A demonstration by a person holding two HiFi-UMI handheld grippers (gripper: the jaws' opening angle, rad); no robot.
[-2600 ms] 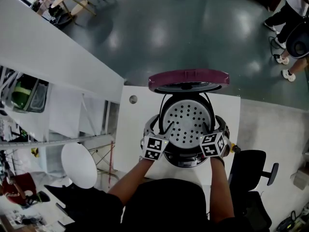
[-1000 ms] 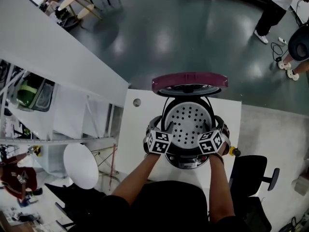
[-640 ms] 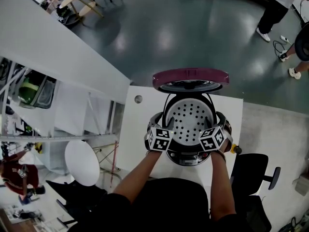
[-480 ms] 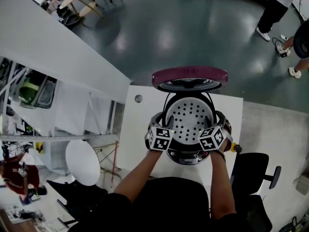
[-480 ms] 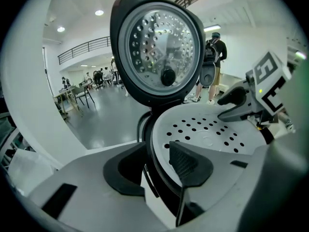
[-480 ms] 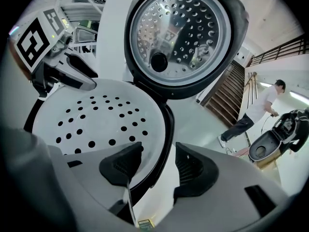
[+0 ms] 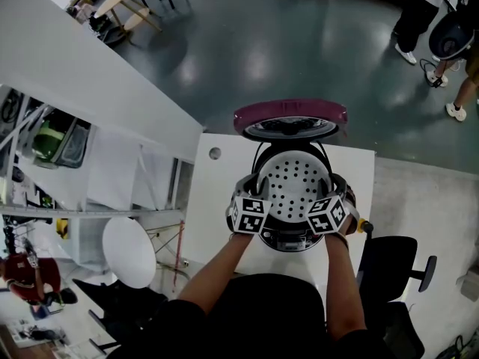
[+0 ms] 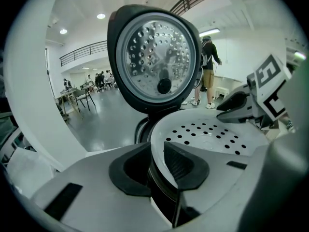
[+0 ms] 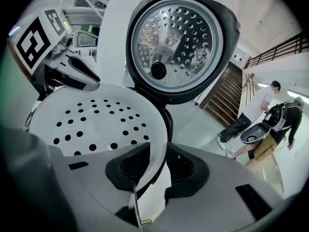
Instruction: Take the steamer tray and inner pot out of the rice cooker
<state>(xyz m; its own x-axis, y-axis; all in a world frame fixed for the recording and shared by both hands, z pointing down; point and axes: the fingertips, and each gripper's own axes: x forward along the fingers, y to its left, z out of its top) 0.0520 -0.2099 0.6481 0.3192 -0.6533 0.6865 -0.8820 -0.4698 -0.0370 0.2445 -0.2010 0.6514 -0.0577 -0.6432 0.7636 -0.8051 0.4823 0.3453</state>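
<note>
The left gripper (image 8: 155, 167) and right gripper (image 9: 154, 170) have just been closing their jaws and now pinch opposite rims of the white perforated steamer tray (image 7: 293, 187). Tray removal is starting. The next move probably calls for a level lift clear of the maroon-lidded rice cooker (image 7: 288, 241).

White steamer tray (image 7: 293, 185) dotted with dark holes; maroon lid (image 7: 290, 116) (silvery perforated underside); white bench (image 7: 206, 200); dark teal-grey floor (image 7: 299, 43).

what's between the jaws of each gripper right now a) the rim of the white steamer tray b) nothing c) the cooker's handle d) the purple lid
A: the steamer tray has its rim pinched by the left gripper and by the right gripper, whose jaws have just been closing on it.
</note>
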